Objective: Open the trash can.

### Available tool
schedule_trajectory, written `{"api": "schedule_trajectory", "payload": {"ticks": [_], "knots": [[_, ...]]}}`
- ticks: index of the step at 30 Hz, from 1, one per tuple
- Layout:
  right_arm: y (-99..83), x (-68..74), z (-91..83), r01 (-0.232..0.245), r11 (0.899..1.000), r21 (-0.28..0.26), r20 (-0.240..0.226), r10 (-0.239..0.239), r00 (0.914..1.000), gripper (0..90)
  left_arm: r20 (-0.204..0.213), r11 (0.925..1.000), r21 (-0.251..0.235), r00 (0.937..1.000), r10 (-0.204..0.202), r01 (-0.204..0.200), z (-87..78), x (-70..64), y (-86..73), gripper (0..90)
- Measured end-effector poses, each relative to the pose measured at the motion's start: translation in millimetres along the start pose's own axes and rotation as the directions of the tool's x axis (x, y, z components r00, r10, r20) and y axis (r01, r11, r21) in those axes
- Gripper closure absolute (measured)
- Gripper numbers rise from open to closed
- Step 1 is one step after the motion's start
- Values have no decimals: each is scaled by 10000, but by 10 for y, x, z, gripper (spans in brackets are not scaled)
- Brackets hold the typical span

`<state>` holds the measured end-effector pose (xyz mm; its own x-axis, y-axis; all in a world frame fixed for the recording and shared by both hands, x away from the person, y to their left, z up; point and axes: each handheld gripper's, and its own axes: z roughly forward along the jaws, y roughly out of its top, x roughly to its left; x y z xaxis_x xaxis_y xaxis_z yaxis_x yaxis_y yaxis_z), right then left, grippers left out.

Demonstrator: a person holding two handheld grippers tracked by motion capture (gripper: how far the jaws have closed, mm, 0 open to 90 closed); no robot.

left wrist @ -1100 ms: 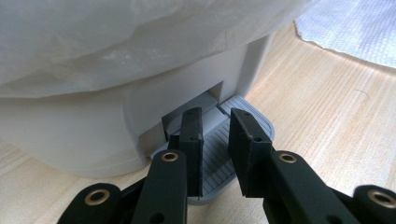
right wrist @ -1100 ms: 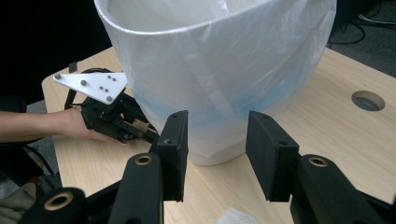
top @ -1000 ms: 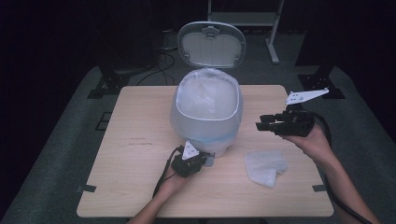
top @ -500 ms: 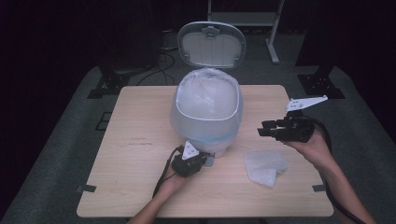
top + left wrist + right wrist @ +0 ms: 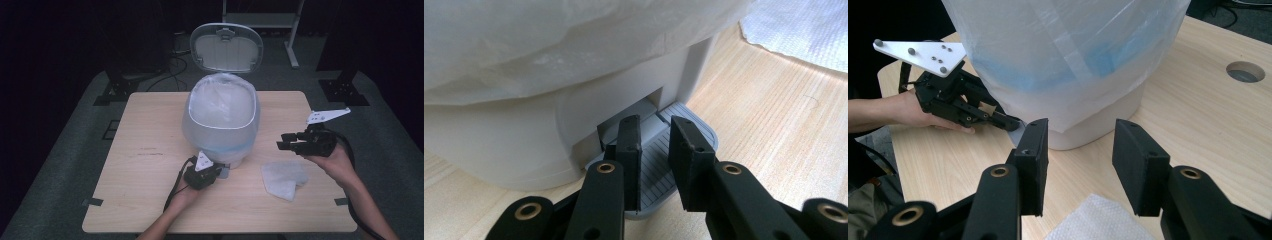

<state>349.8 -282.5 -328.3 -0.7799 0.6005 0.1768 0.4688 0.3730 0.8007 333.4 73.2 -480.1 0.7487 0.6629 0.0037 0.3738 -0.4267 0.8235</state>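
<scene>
Pressing the pedal (image 5: 674,150) of the lined bin (image 5: 220,120) at mid-counter (image 5: 150,150), the left gripper (image 5: 202,175) shows narrowly parted jaws and an open lid (image 5: 227,47). The right gripper (image 5: 295,142), wide and empty, hovers above the tissue (image 5: 285,177); judged next: grasp it. No writing readable.

Light wooden table (image 5: 150,165) bearing lined pedal bin (image 5: 221,120) and white tissue (image 5: 284,178).

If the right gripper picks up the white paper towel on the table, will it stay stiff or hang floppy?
The paper towel will probably hang floppy: it lies crumpled and thin, with soft folds. It looks very light, so a small pinch by the right gripper should lift it. Its textured surface seems unlikely to slip.
</scene>
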Motion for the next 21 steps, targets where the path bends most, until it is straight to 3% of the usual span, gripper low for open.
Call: {"api": "schedule_trajectory", "payload": {"ticks": [21], "knots": [[-223, -36, 27, -145, 9999, 38, 162, 144, 9998, 555, -17, 10000, 5, 10000, 33, -33, 0, 1, 1, 751]]}}
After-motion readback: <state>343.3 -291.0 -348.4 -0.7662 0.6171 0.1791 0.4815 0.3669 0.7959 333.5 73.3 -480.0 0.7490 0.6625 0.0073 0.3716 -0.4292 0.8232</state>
